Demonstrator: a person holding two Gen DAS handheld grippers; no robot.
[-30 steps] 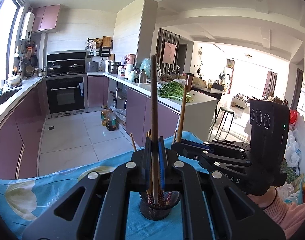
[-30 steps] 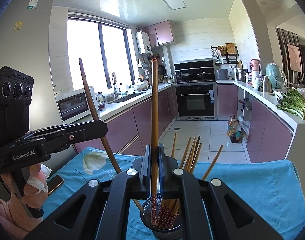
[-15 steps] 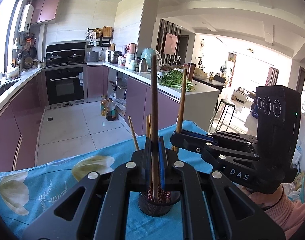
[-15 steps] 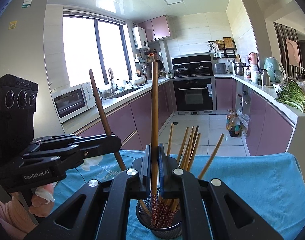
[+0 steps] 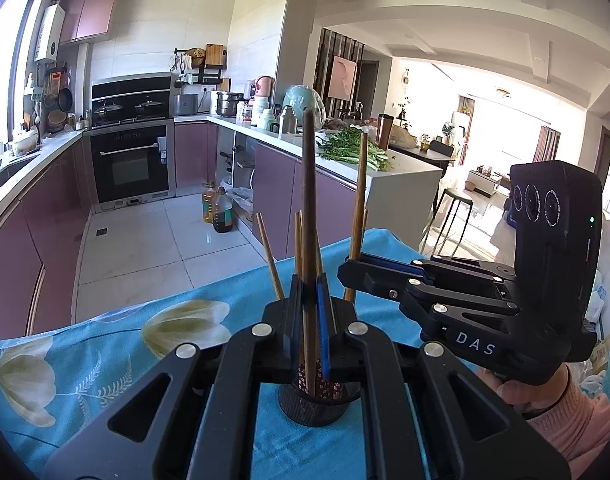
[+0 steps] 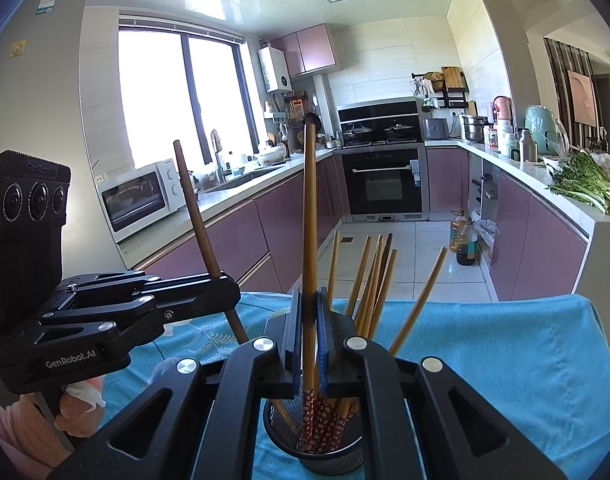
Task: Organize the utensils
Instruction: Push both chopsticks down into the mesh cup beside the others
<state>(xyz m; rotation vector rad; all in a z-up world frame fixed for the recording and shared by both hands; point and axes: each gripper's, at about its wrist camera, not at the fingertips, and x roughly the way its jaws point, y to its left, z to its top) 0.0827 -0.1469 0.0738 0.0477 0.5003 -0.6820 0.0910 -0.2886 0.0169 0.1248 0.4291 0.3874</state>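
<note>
Chopstick, left (image 5: 309,208): I have it pinched between my left fingers, upright, dark brown; its lower end reaches into the holder below the fingers.
Chopstick, right (image 6: 309,216): I have it pinched between my right fingers, upright, lighter brown with a red flowered lower end that sits inside the holder.
Left gripper (image 5: 309,300): fingers narrow, closed on its chopstick; in the right wrist view it comes in from the left side (image 6: 225,294).
Right gripper (image 6: 309,316): fingers narrow, closed on its chopstick; in the left wrist view it comes in from the right side (image 5: 351,270).
Holder (image 6: 325,448): dark mesh cup, directly under both pairs of fingers, standing on the bench.
Other chopsticks (image 6: 371,280): a loose bundle in the holder, fanning out just beyond and right of my right fingers; one leans far to the right.
Bench cover (image 6: 505,360): blue cloth with pale flower print, spread under the holder on all sides.
Hands: a hand with a pink sleeve (image 5: 545,396) holds the right grip; another (image 6: 77,412) holds the left grip.
Beyond the fingers: oven (image 6: 385,184), microwave (image 6: 139,200), greens on a counter (image 6: 585,184).
</note>
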